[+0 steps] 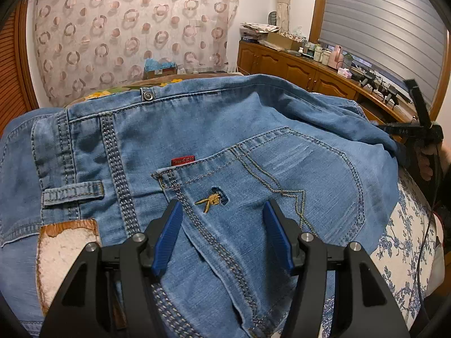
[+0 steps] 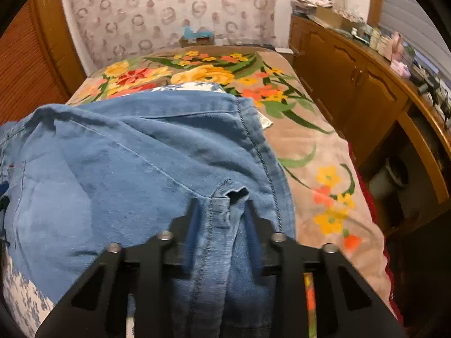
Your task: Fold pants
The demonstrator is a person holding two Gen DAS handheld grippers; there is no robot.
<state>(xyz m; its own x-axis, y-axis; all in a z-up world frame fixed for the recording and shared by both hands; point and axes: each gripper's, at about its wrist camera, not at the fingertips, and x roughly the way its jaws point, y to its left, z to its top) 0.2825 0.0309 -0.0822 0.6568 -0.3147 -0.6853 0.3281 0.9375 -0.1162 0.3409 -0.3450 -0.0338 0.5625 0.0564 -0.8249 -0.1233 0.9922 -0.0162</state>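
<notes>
Pants [image 1: 214, 146]: one pair, light-blue washed denim with pale contrast stitching. Lies heaped and partly folded on a bed, seat side up. Visible features: back pocket [image 1: 282, 186] with gold embroidered emblem and zigzag stitching, small red tab above the pocket edge, belt loop, metal waistband button, brown leather waist patch with worn pale face. Fabric rumpled toward the right side. In the right wrist view, a bunched hemmed fold [image 2: 225, 205] rises from the cloth.
</notes>
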